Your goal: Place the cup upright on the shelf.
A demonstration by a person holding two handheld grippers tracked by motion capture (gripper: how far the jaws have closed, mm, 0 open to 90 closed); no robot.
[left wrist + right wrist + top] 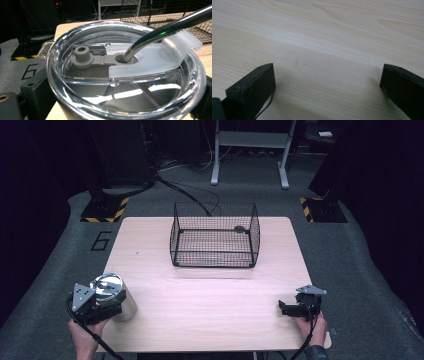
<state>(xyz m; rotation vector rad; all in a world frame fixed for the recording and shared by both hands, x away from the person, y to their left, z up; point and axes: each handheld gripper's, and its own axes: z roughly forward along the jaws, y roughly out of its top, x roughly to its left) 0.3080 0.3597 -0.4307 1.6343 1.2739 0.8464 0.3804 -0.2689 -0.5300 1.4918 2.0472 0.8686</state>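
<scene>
- We see a pale wood-grain bench (pixel 200 290) with rounded corners.
- A black wire basket (pixel 215 236) stands at the middle of its far edge.
- A steel tumbler (pixel 114 296) with a clear lid stands near our front left corner.
- The front right corner is bare wood.

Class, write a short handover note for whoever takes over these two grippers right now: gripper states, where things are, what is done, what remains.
Left gripper: shut on the steel tumbler with clear plastic lid, standing at the near left of the light wooden table; a metal straw passes through the lid.
Right gripper: open, holding nothing, low over the near right.
Black wire basket: far centre.
Done: tumbler gripped.
Left: probably carrying it to the basket.
</scene>
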